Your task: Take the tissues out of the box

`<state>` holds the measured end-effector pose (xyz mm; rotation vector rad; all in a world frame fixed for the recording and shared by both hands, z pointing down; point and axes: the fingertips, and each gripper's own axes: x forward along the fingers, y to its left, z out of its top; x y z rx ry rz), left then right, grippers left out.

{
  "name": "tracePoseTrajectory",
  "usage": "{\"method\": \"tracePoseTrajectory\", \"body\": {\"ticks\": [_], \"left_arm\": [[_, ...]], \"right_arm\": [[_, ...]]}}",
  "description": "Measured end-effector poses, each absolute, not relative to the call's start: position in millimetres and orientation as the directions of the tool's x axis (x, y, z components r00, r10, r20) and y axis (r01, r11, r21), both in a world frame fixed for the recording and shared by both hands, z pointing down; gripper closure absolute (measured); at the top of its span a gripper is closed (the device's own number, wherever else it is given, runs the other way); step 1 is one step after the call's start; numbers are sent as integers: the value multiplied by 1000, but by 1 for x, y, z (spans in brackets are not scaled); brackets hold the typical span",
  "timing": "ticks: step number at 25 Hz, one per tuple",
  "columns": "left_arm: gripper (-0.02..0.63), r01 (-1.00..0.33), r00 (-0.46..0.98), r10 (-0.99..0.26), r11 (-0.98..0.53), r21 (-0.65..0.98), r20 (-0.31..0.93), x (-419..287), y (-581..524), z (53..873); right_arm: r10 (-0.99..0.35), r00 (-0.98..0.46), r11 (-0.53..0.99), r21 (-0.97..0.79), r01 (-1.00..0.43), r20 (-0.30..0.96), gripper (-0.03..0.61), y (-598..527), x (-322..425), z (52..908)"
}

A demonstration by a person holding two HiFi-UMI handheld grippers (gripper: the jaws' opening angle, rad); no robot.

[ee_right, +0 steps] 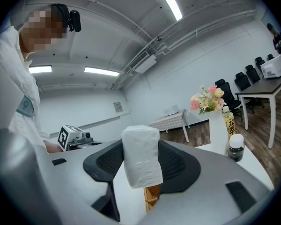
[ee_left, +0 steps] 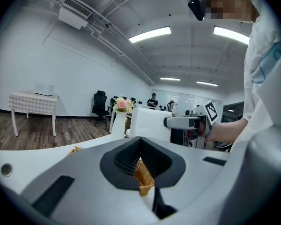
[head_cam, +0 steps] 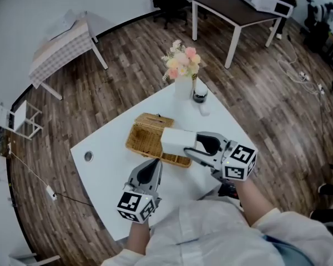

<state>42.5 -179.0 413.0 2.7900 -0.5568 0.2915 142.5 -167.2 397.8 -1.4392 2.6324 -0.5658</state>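
Wicker basket (head_cam: pixel 147 137), right gripper (head_cam: pixel 190 144) clamping white tissue pack (head_cam: pixel 175 140) over its rim — left gripper (head_cam: pixel 154 164) clenched at edge

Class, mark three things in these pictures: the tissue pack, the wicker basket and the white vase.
tissue pack (ee_right: pixel 141 156): right gripper view, on its front face.
basket (head_cam: pixel 146 139): head view, on its woven left part.
vase (head_cam: pixel 182 87): head view, on its white body below the flowers.
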Motion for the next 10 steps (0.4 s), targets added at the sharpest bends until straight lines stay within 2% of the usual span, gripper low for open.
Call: {"method": "tracePoseTrajectory", "body": {"ticks": [10], "left_arm": [[612, -368, 913, -301, -900, 236, 275, 53, -177, 420]], "right_arm": [[-851, -517, 450, -381, -808, 91, 333, -168, 161, 400]]}}
